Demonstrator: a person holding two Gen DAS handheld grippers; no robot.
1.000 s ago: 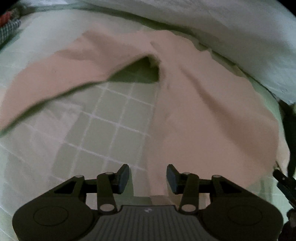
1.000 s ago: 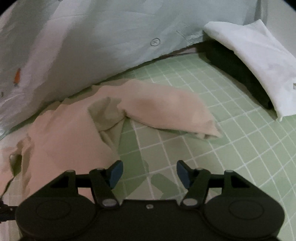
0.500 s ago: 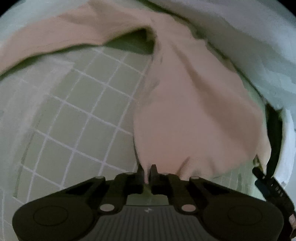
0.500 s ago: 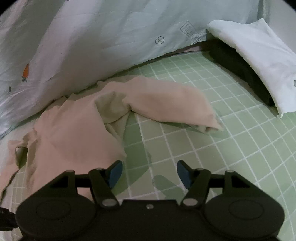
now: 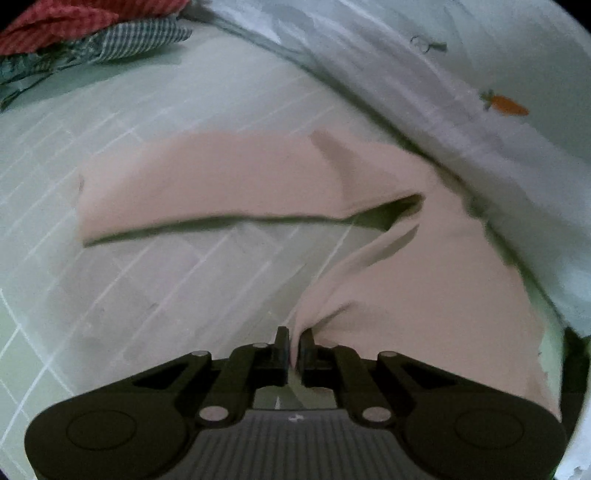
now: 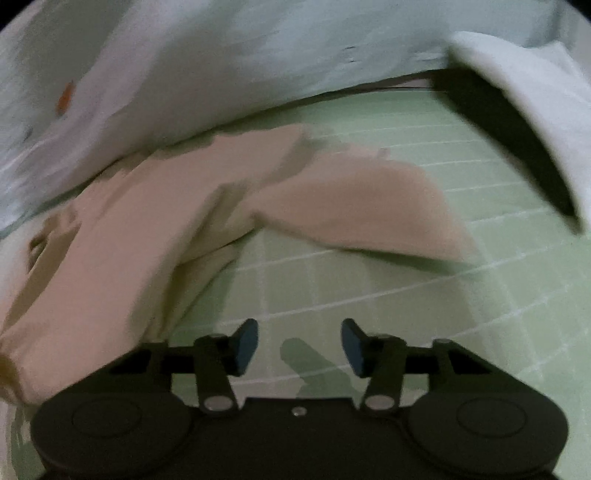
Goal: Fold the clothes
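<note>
A beige garment [image 5: 406, 288] lies spread on a green checked sheet [image 5: 166, 288]. My left gripper [image 5: 294, 345] is shut on the garment's near edge, and the cloth rises in a pinched ridge from its jaws. One long part [image 5: 221, 184] stretches away to the left. In the right wrist view the same beige garment [image 6: 129, 236] lies to the left, with one part [image 6: 362, 206] reaching right. My right gripper [image 6: 299, 345] hangs over bare sheet with its jaws closing and nothing between them; the cloth edge lies just left of the left finger.
A pale quilt with a small carrot print [image 5: 480, 92] is bunched along the far side. Red and checked clothes [image 5: 92, 33] are piled at the far left. A white folded cloth on a dark block [image 6: 535, 122] sits at the far right. Bare green sheet [image 6: 480, 314] lies to the right.
My left gripper shut on the garment's near edge and then moved, dragging the cloth into a ridge. The right gripper's jaws have narrowed and it has sunk slightly toward the sheet.
</note>
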